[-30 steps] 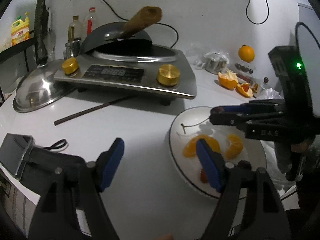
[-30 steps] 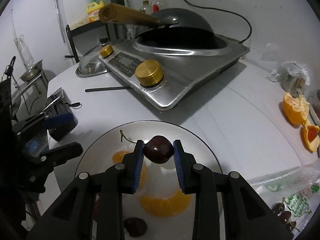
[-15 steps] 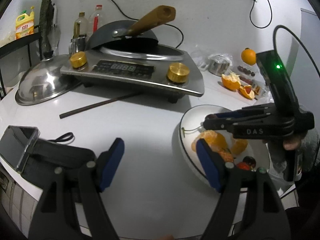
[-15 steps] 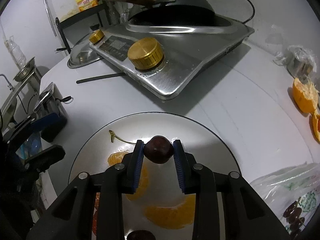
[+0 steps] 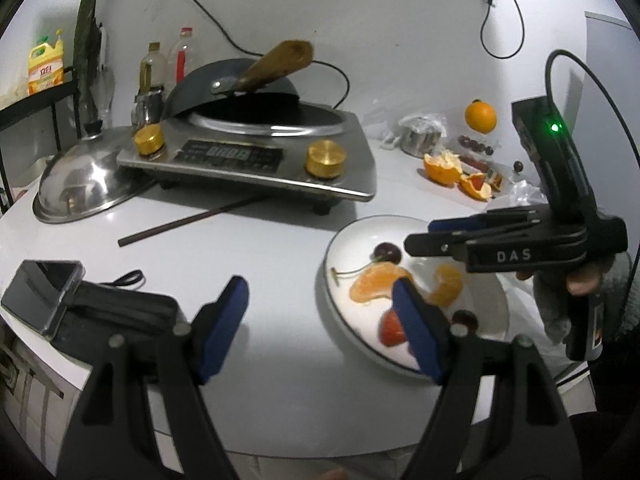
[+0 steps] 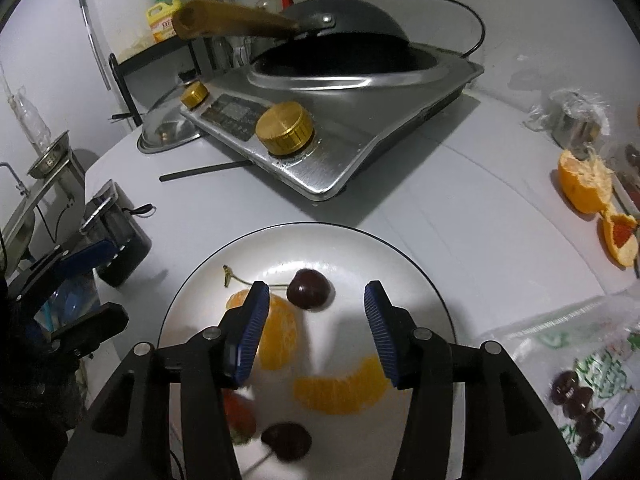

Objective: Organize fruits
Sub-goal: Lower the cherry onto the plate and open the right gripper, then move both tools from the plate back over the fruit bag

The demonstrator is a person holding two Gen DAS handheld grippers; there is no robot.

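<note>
Bare white surface [image 6: 460,216] lies open at centre right of the right wrist view, between the steel induction cooker [image 6: 360,136] above and the white black-rimmed plate [image 6: 416,264] below. A dark thin stick [image 6: 204,171] and black phone stand [image 6: 120,236] crowd the left.

right gripper [image 6: 314,330]: jaws have just been opening, no longer clamping cherry | cherry [image 6: 309,289]: now resting on plate [image 6: 420,276], beside orange segment [image 6: 276,332]

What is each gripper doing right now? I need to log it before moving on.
Left gripper: open, holding nothing.
Right gripper: open, jaws just opened; the cherry lies free on the plate.
</note>
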